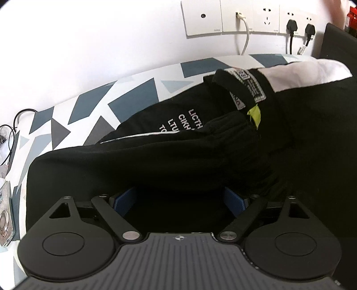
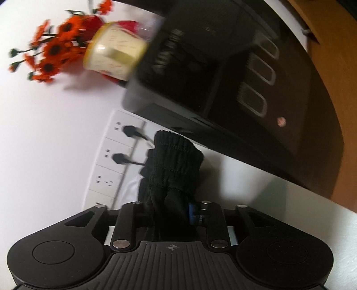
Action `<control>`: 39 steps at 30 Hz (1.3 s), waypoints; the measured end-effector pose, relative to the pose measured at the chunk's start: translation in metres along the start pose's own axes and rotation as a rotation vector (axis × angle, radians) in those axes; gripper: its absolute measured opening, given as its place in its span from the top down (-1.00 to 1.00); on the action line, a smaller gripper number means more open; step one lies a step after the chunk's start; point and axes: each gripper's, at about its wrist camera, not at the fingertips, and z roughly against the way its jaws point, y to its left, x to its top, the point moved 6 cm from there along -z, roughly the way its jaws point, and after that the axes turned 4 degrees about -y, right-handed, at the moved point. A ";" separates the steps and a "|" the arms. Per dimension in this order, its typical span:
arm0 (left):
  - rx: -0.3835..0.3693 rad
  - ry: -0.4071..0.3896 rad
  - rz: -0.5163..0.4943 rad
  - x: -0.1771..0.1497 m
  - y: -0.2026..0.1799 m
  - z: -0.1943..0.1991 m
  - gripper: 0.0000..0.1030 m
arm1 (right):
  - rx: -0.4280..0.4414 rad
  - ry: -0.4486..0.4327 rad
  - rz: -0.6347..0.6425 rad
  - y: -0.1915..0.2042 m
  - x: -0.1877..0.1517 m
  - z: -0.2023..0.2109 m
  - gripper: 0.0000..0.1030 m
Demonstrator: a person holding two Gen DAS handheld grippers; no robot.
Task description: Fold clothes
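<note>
A black garment (image 1: 169, 156) with white lettering, a white stripe and a yellow tag lies on a bed with a blue, grey and white geometric sheet (image 1: 125, 98). My left gripper (image 1: 178, 196) is open, its blue pads (image 1: 125, 198) spread wide, and black fabric lies over and between them. My right gripper (image 2: 171, 214) is shut on a ribbed black cuff (image 2: 174, 156) of the garment and holds it up in the air, tilted toward the wall. A blue pad (image 2: 193, 214) shows beside the pinched cloth.
A row of wall sockets (image 1: 245, 17) with plugs and cables is behind the bed. A phone (image 1: 4, 214) and cables lie at the left edge. A black appliance (image 2: 223, 78), a cream jar (image 2: 113, 53) and orange flowers (image 2: 51, 51) stand near my right gripper.
</note>
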 end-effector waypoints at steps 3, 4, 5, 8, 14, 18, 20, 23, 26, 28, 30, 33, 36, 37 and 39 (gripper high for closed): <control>-0.044 -0.050 -0.012 0.008 -0.002 0.014 -0.56 | -0.052 -0.001 0.004 -0.008 -0.001 -0.009 0.14; -0.061 -0.071 -0.018 0.010 -0.003 0.019 -0.56 | -0.056 -0.002 -0.010 -0.011 -0.002 -0.013 0.11; -0.091 -0.079 -0.028 0.013 -0.007 0.021 -0.56 | -0.056 -0.007 -0.031 -0.014 -0.003 -0.015 0.10; -0.131 -0.072 -0.036 0.019 -0.016 0.016 -0.56 | -0.046 -0.019 -0.060 -0.020 -0.004 -0.019 0.15; -0.137 -0.036 -0.002 0.023 -0.025 -0.011 -0.63 | 0.007 -0.039 -0.061 -0.010 -0.003 -0.015 0.56; -0.155 -0.023 0.028 0.026 -0.021 -0.015 -0.78 | 0.062 -0.049 -0.013 0.019 -0.005 -0.004 0.57; -0.175 -0.038 0.030 0.027 -0.016 -0.008 -0.77 | 0.082 -0.052 0.018 0.037 -0.009 0.000 0.58; -0.199 -0.114 0.080 0.026 0.011 0.025 -0.75 | 0.116 -0.050 0.118 0.073 -0.020 0.006 0.58; -0.226 -0.177 0.208 0.015 0.062 0.062 -0.75 | 0.175 -0.027 0.205 0.114 -0.040 0.007 0.59; -0.224 -0.205 0.311 0.001 0.104 0.084 -0.75 | 0.215 -0.002 0.246 0.142 -0.058 0.006 0.59; -0.192 -0.235 0.391 -0.018 0.147 0.105 -0.75 | 0.258 0.034 0.296 0.171 -0.083 0.005 0.60; -0.108 -0.266 0.451 -0.050 0.203 0.134 -0.75 | 0.326 0.096 0.381 0.215 -0.128 0.002 0.61; -0.050 -0.275 0.496 -0.088 0.244 0.155 -0.75 | 0.435 0.207 0.527 0.262 -0.196 0.006 0.61; -0.043 -0.268 0.515 -0.101 0.256 0.161 -0.75 | 0.469 0.251 0.578 0.274 -0.220 0.008 0.61; -0.026 -0.251 0.551 -0.127 0.275 0.166 -0.75 | 0.528 0.359 0.686 0.292 -0.277 0.011 0.61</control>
